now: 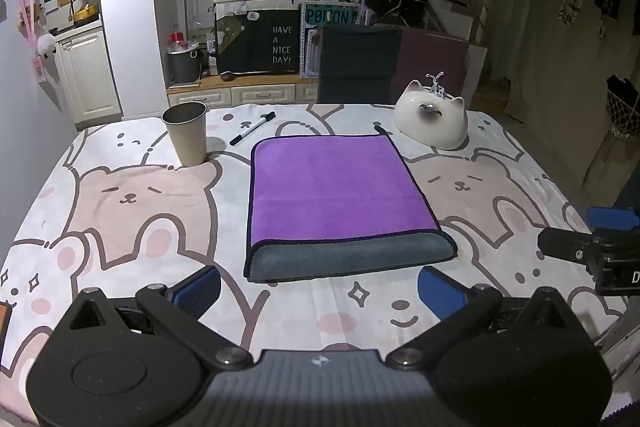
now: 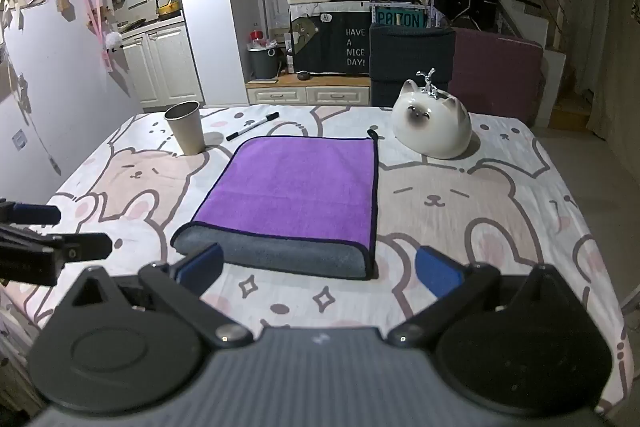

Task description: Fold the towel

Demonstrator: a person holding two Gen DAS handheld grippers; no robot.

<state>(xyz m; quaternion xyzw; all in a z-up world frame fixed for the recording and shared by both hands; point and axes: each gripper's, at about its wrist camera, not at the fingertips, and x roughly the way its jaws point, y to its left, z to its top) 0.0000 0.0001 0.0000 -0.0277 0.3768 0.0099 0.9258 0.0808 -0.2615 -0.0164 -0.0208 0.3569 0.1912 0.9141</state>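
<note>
A purple towel [image 1: 336,195] with a grey underside lies folded on the bear-print tablecloth [image 1: 132,211], its rolled grey fold edge toward me. It also shows in the right wrist view [image 2: 292,191]. My left gripper [image 1: 320,293] is open and empty, just short of the towel's near edge. My right gripper [image 2: 320,269] is open and empty, also just before the near edge. The right gripper shows at the right edge of the left wrist view [image 1: 592,235], and the left gripper at the left edge of the right wrist view [image 2: 56,231].
A metal cup [image 1: 186,133] stands at the back left of the towel. A black marker [image 1: 253,128] lies behind the towel. A white cat-shaped ceramic piece [image 1: 432,119] sits at the back right. Chairs [image 1: 360,63] stand behind the table.
</note>
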